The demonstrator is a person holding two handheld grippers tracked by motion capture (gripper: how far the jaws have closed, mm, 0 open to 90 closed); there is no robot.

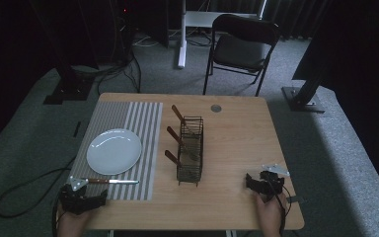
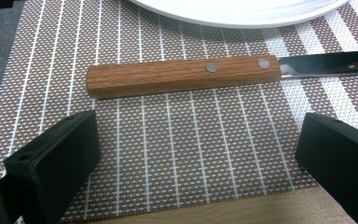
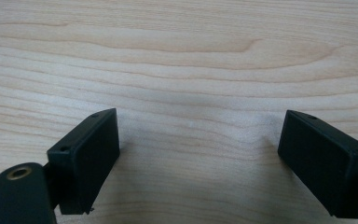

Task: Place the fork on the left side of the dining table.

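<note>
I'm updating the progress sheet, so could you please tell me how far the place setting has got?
Done: the white plate sits on the striped placemat, and one wooden-handled knife lies on the mat just below it. In hand: nothing; the left gripper stands open just short of that knife's handle, and the right gripper is open over bare table. Left: three wooden-handled utensils stand in the wire caddy.

Place: a lab or studio set for recording.
Upper frame: black curtains (image 1: 24,29), folding chair (image 1: 242,47), stand bases (image 1: 303,98).
Floor: grey carpet (image 1: 335,148), trailing cables (image 1: 24,190).
</note>
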